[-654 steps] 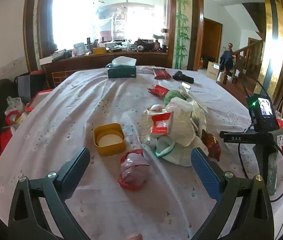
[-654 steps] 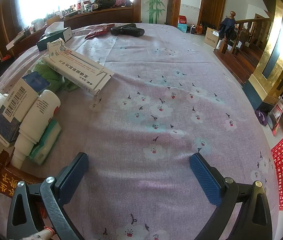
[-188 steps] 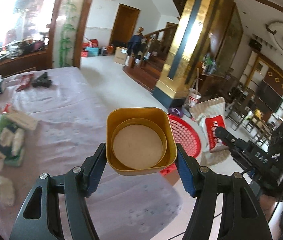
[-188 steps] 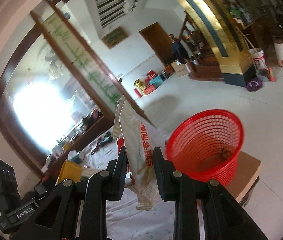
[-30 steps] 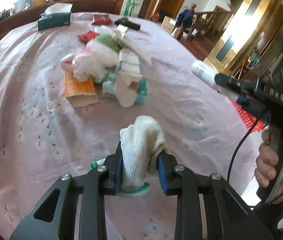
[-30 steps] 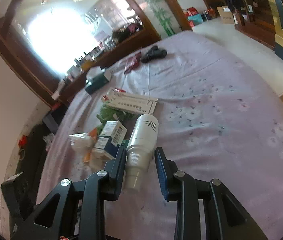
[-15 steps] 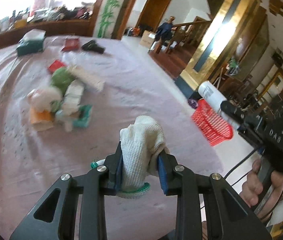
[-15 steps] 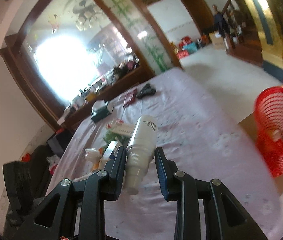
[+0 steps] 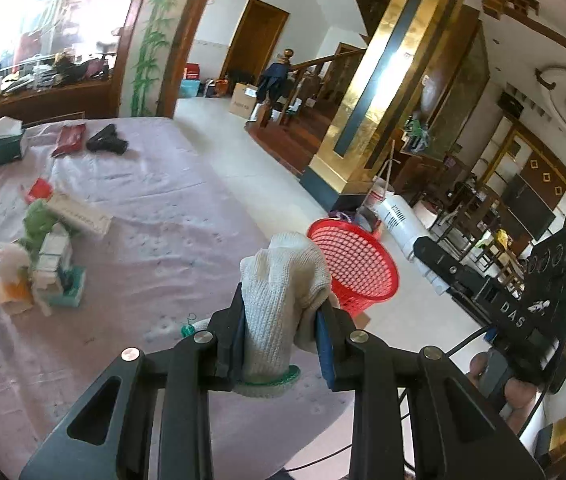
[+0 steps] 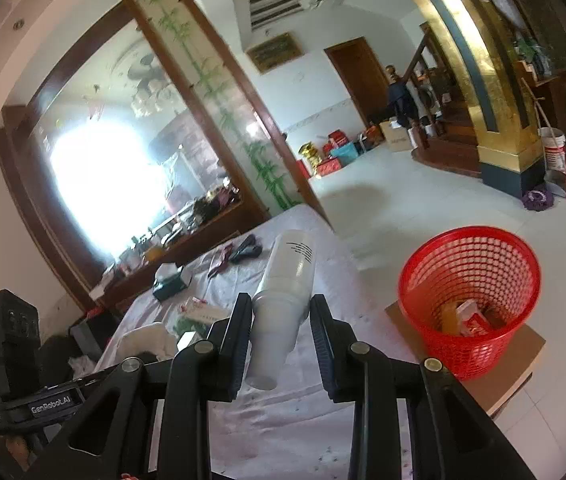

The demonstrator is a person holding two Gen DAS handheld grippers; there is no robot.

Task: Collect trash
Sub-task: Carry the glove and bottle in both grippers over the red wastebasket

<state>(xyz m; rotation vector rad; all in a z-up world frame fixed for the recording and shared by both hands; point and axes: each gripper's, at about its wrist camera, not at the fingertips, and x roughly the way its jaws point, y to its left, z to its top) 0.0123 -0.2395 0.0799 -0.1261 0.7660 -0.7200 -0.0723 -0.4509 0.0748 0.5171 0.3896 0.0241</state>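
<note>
The left gripper (image 9: pixel 281 334) clamps a white knitted glove (image 9: pixel 283 300), which hides part of the red basket (image 9: pixel 357 268) on the floor beyond the table (image 9: pixel 155 240). The right gripper (image 10: pixel 281 332) squeezes a white bottle (image 10: pixel 283 300); the basket's (image 10: pixel 471 300) contents are hard to identify.

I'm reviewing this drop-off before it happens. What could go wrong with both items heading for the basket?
The white bottle sits tilted in the right hand-held gripper, so it may slip before reaching the red basket. The limp white glove in the left hand-held gripper could snag the rim and hang outside.
</note>
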